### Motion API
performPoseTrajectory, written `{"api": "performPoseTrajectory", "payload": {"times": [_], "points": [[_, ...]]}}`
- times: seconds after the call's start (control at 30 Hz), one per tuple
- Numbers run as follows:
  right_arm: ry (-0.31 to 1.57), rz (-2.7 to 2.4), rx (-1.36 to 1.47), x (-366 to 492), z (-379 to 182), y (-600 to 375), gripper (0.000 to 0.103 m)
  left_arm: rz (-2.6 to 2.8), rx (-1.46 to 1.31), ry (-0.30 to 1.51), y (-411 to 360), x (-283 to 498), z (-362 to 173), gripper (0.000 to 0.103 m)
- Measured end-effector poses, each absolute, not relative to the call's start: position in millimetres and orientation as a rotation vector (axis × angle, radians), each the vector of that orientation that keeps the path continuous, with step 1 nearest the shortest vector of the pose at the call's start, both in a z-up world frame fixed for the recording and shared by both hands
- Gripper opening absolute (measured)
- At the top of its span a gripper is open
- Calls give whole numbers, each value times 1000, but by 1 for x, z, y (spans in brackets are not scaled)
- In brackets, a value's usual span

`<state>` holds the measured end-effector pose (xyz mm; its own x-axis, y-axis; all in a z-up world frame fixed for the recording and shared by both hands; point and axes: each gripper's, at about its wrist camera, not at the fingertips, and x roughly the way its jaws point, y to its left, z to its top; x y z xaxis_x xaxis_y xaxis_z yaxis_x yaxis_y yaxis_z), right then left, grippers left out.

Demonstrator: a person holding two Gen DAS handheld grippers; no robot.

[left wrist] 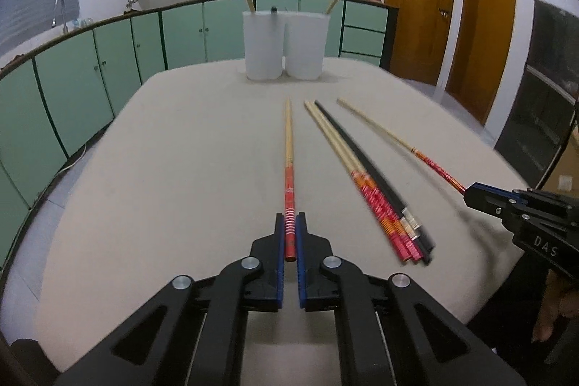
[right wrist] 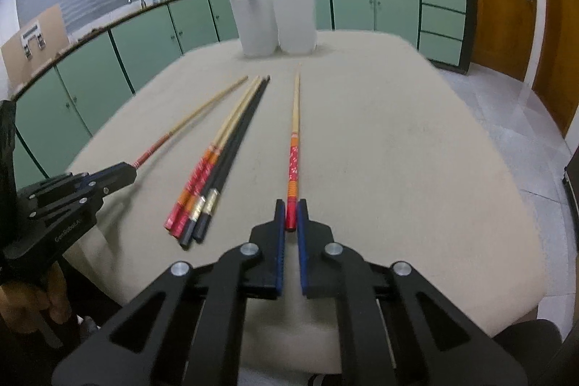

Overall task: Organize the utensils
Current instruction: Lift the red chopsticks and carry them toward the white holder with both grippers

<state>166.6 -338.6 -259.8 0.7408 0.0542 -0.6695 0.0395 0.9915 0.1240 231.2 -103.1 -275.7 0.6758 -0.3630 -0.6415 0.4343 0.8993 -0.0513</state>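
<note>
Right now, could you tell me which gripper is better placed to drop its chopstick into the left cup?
Probably the left gripper: shut on its red-handled chopstick, it faces the left cup almost head-on; the right gripper sits beyond the loose chopsticks.

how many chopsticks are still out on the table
6: one in the left gripper, one in the right gripper, four bundled between them. The bundle may hide more. Two others stand in the cups.

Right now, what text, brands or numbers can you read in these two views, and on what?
"DAS": right gripper body, the rest cut off.
"GenRoboLAI", roughly, blurred: left gripper body.
Pale markings on the red chopstick handles: too small to read.
</note>
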Motion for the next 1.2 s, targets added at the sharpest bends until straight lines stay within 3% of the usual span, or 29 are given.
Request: {"api": "performPoseTrajectory", "payload": {"times": [0.6, 1.2], "points": [[525, 70, 130, 153, -129, -338, 5, -454, 103, 561, -94, 212, -149, 5], [538, 101, 49, 178, -88, -338, 5, -509, 133, 551, -103, 218, -114, 6]]}}
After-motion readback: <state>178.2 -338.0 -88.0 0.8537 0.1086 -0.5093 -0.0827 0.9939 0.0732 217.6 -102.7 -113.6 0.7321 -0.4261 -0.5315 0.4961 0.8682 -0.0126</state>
